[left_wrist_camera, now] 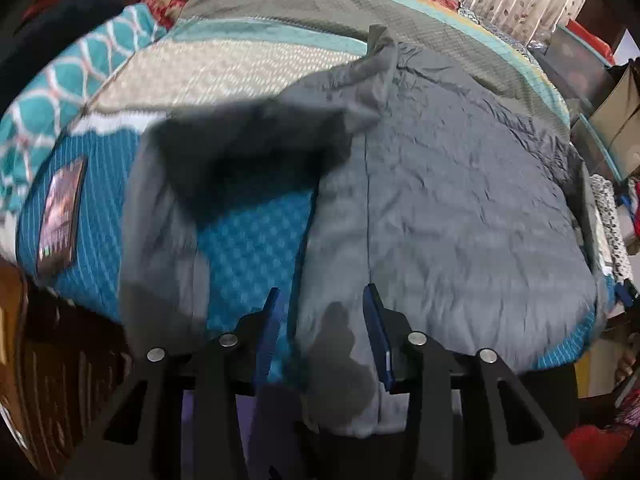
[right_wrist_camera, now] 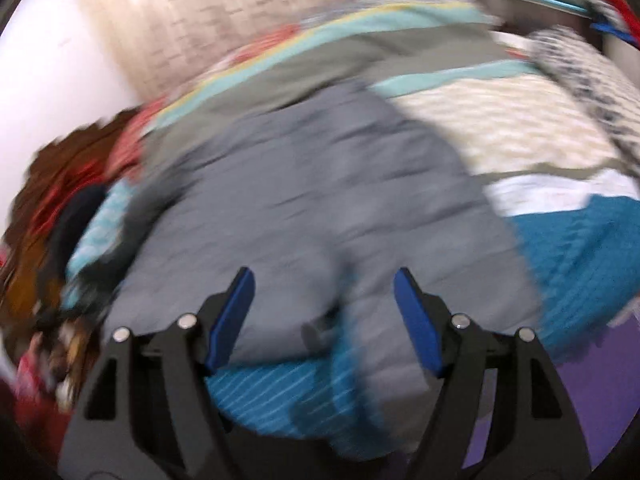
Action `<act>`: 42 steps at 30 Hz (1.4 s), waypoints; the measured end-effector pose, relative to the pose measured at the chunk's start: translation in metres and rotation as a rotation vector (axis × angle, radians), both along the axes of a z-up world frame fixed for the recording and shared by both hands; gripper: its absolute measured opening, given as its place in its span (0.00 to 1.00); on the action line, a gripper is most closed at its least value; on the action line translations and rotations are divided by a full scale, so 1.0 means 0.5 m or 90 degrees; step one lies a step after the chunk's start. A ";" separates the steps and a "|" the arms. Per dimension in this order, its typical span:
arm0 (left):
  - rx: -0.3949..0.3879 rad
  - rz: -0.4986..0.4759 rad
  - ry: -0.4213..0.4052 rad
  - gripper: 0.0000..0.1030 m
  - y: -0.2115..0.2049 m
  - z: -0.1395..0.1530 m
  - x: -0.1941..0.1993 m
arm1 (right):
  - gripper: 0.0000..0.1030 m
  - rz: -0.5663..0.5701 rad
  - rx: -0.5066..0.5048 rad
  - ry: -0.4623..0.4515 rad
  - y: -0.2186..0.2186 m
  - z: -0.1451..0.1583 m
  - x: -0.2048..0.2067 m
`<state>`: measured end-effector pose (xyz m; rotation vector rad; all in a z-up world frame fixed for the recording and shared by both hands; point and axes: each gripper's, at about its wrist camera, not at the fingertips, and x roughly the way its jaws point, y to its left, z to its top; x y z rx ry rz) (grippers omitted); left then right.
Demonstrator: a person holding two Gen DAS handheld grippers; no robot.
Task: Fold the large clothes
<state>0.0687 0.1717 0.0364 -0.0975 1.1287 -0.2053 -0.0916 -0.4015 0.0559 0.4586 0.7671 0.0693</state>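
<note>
Both tongs wide, empty: left tongs (left_wrist_camera: 324, 328) over grey garment (left_wrist_camera: 460, 208) hem on bed (left_wrist_camera: 248, 240), right tongs (right_wrist_camera: 324, 316) lining up my grab.

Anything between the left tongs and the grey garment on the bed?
Nothing visible. The left tongs hang open right over the grey garment, whose near edge lies between the blue pads. A phone lies on the bedspread, well off to the side.

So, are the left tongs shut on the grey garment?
No, the left tongs stand open, with the grey garment lying between and beyond the blue pads.
</note>
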 end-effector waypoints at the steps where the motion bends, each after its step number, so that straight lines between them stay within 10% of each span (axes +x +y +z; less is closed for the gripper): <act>1: -0.009 -0.002 0.006 0.61 0.003 -0.007 -0.011 | 0.67 0.038 0.007 -0.001 0.033 -0.008 -0.005; 10: -0.190 0.024 0.143 0.70 0.009 -0.136 -0.060 | 0.72 0.086 0.028 0.076 0.086 -0.142 0.085; 14: -0.240 0.012 0.101 0.70 -0.016 -0.099 -0.055 | 0.70 0.191 0.191 -0.028 0.130 -0.051 0.136; 17: -0.253 0.013 0.069 0.70 -0.039 -0.074 -0.033 | 0.70 0.182 0.190 -0.087 0.141 0.012 0.184; 29: -0.247 0.042 0.098 0.70 -0.032 -0.109 -0.009 | 0.61 0.191 0.160 -0.005 0.160 -0.059 0.220; 33: -0.370 -0.022 0.061 0.66 -0.037 -0.027 -0.032 | 0.57 0.235 0.263 -0.043 0.126 0.004 0.145; 37: -0.318 -0.027 -0.043 0.66 -0.043 0.046 -0.012 | 0.65 0.170 0.217 -0.137 0.081 0.098 0.165; 42: -0.207 0.040 0.008 0.66 -0.054 -0.012 0.044 | 0.65 0.132 0.068 -0.025 0.121 0.013 0.254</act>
